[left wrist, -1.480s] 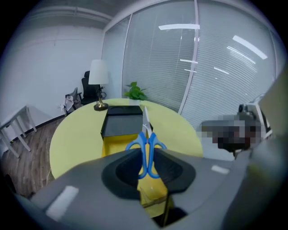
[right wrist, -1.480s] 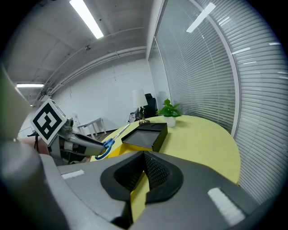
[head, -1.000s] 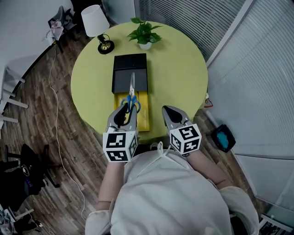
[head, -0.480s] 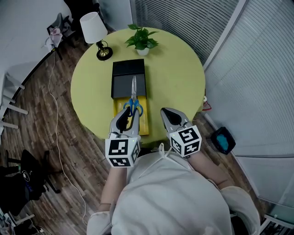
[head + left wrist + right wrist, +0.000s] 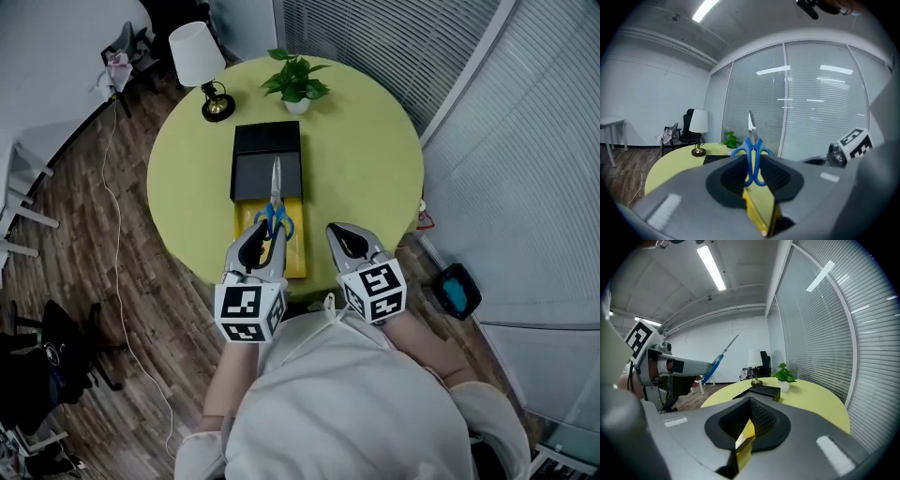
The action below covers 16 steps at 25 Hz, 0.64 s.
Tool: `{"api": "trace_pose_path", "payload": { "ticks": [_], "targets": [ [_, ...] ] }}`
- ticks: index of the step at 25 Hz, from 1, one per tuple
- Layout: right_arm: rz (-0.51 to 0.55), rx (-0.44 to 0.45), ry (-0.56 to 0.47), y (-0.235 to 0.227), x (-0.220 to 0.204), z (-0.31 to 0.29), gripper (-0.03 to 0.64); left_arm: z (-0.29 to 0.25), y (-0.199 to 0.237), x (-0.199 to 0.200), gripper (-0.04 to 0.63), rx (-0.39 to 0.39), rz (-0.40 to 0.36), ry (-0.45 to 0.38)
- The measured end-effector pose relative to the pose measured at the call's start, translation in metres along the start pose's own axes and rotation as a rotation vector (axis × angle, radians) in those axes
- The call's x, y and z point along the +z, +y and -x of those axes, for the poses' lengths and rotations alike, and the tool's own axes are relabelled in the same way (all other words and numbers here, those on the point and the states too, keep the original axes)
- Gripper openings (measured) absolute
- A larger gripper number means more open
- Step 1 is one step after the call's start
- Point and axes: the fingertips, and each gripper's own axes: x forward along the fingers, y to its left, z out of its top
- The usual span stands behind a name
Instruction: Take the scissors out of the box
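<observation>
Left jaws gripping blue-handled scissors (image 5: 753,143), silver blades

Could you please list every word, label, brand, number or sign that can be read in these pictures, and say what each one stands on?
None: no readable text in any view.
The left marker cube and right marker cube bear only black-and-white square patterns, not letters.
The box and scissors show no legible print.
</observation>
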Motion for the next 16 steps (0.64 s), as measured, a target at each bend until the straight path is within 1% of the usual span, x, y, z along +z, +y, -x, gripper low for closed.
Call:
{"api": "trace_pose_path", "payload": {
  "ticks": [8,16],
  "targets": [
    [0.007,0.009,-0.016,0.0,0.005,-0.001,-0.002,-0.004,0.006,-0.005,0.091,0.005,0.026,-0.003],
    [-0.005,0.0,-0.023,-0.011,0.007,-0.001,-0.002,-0.012,0.002,-0.013,0.091,0.012,0.029,0.016]
  ]
}}
